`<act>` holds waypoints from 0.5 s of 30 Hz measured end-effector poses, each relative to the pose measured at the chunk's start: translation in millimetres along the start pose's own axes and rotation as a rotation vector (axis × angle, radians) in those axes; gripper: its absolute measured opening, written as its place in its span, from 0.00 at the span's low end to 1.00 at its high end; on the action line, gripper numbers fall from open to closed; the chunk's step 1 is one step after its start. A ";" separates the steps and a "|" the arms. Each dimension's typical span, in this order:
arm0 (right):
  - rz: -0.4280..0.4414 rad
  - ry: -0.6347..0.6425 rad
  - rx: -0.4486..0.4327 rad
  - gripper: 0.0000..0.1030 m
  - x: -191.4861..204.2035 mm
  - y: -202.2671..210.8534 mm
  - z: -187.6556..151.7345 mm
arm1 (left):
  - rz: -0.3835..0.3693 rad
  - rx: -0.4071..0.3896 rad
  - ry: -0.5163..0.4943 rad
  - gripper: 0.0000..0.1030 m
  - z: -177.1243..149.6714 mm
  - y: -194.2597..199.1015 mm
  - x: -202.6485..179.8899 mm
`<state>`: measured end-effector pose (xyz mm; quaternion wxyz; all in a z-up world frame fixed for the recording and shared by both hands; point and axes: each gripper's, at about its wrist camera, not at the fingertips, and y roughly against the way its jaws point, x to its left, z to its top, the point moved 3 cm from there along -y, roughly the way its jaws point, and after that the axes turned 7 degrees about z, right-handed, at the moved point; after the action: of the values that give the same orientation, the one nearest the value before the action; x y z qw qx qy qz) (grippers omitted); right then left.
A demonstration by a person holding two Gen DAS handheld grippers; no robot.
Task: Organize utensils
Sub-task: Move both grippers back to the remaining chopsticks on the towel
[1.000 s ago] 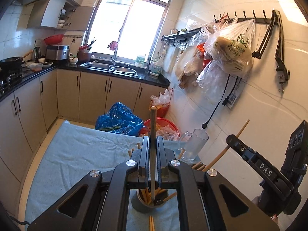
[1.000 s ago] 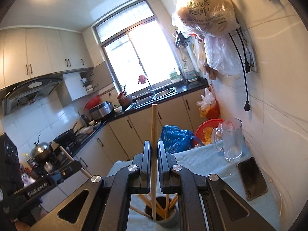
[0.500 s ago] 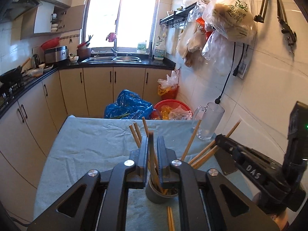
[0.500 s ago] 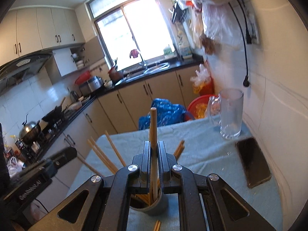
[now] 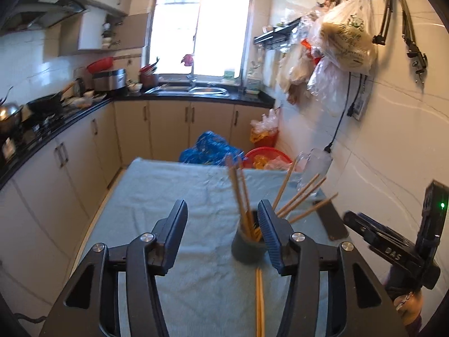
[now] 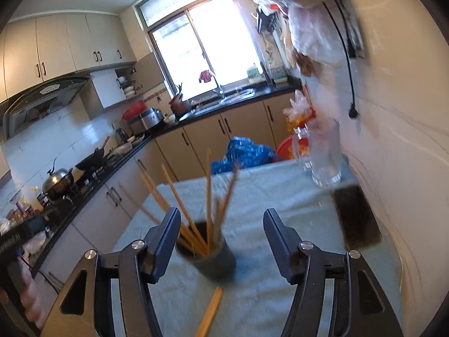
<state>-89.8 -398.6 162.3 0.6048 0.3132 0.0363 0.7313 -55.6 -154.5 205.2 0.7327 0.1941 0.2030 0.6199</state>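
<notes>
A dark grey cup (image 5: 248,248) stands on the blue cloth and holds several wooden chopsticks (image 5: 238,193) that lean outward. It also shows in the right wrist view (image 6: 210,258) with its chopsticks (image 6: 208,196). My left gripper (image 5: 223,210) is open and empty, just above and left of the cup. My right gripper (image 6: 221,219) is open and empty, above the cup. A pair of chopsticks (image 5: 259,300) lies flat on the cloth in front of the cup; it shows in the right wrist view (image 6: 210,313) too.
A black phone (image 5: 329,220) lies on the cloth to the right, near the tiled wall. A glass mug (image 6: 325,154) stands at the far right corner of the table (image 5: 157,196). The right gripper's body (image 5: 393,250) is at the right edge. Kitchen cabinets run along the left.
Both grippers were shut on a chopstick each and lowered them into the cup. Both have now opened and let go, and the chopsticks stand in the cup.
</notes>
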 end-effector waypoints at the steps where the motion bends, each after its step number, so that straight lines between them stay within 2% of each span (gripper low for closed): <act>1: 0.004 -0.007 0.013 0.67 -5.0 3.4 -8.1 | 0.010 0.014 0.008 0.49 -10.1 1.5 3.2; 5: 0.016 -0.021 0.094 0.68 -28.5 7.8 -41.8 | 0.038 0.126 0.033 0.49 -57.8 -10.0 9.5; 9: 0.047 -0.075 0.181 0.68 -53.7 8.2 -65.0 | -0.006 0.331 0.064 0.49 -112.0 -48.9 -2.4; 10: 0.060 -0.100 0.198 0.68 -59.8 9.4 -70.4 | -0.012 0.360 0.060 0.47 -120.7 -57.7 -7.8; 11: 0.067 -0.123 0.214 0.68 -66.3 11.5 -76.8 | -0.012 0.375 0.051 0.40 -125.5 -64.0 -12.9; 15: 0.055 -0.184 0.251 0.68 -86.1 21.8 -98.0 | -0.075 0.457 -0.019 0.31 -150.5 -87.9 -43.9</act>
<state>-151.6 -450.5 57.5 0.5413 0.4530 0.0632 0.7056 -70.3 -206.7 33.8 0.6940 0.3533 0.3383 0.5284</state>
